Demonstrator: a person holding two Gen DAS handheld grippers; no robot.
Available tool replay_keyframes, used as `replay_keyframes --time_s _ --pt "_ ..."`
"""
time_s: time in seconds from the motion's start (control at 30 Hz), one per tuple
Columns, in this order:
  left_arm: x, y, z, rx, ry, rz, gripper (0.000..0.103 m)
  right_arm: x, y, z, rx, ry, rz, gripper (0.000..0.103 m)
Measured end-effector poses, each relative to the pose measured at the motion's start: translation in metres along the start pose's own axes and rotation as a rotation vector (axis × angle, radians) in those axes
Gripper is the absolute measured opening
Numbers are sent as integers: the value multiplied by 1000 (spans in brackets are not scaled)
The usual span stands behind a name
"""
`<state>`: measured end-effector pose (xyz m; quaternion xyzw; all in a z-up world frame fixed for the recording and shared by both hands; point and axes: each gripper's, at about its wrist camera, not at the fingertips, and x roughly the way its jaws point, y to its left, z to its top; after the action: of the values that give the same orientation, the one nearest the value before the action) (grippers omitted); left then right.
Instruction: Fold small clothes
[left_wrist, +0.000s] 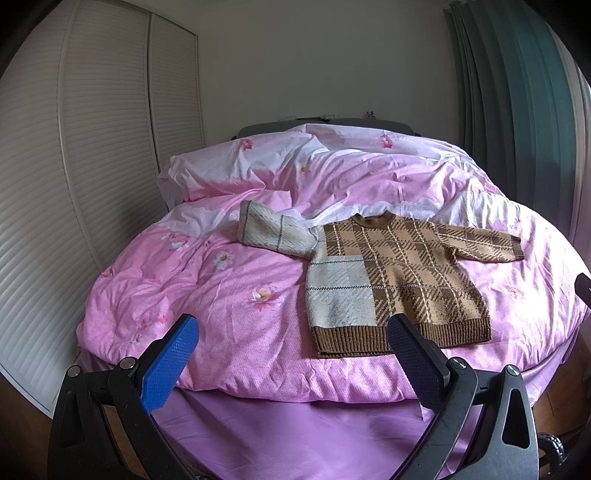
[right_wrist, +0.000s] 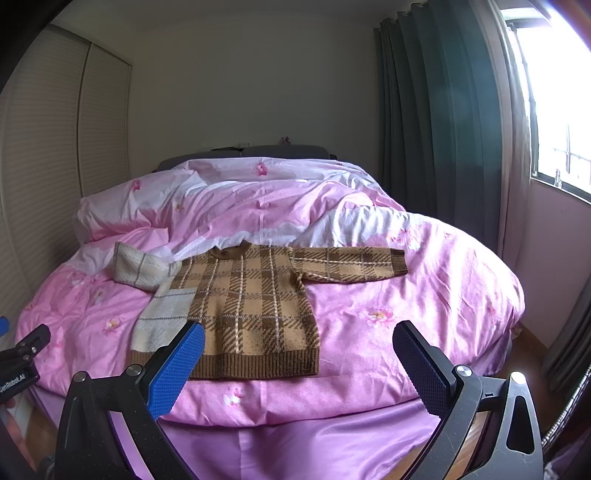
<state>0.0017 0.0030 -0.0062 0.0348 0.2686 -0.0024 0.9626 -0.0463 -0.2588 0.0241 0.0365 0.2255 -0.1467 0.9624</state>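
Observation:
A small brown-and-tan plaid sweater (left_wrist: 402, 277) (right_wrist: 251, 306) lies flat on the pink duvet (left_wrist: 229, 306) (right_wrist: 406, 295), front up, neck to the far side. Its left panel and left sleeve (left_wrist: 273, 229) (right_wrist: 140, 269) are cream; the brown right sleeve (left_wrist: 487, 243) (right_wrist: 351, 264) stretches out sideways. My left gripper (left_wrist: 291, 334) hovers open before the bed's near edge, its right finger over the sweater's hem. My right gripper (right_wrist: 299, 341) is open too, off the bed, its blue left pad (right_wrist: 177, 369) in front of the hem's left end. Neither holds anything.
The bed (right_wrist: 314, 439) has a purple sheet hanging at its near edge and rumpled pink-white pillows (left_wrist: 236, 166) at the head. Louvred wardrobe doors (left_wrist: 74, 184) stand to the left. Green curtains (right_wrist: 436, 122) and a bright window (right_wrist: 561, 103) are on the right.

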Motion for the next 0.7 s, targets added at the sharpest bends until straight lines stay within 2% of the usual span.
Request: replay_keyframes --time_s 0.7 --pt "-1 3 2 6 -6 -3 103 9 -9 -4 2 -2 -9 102"
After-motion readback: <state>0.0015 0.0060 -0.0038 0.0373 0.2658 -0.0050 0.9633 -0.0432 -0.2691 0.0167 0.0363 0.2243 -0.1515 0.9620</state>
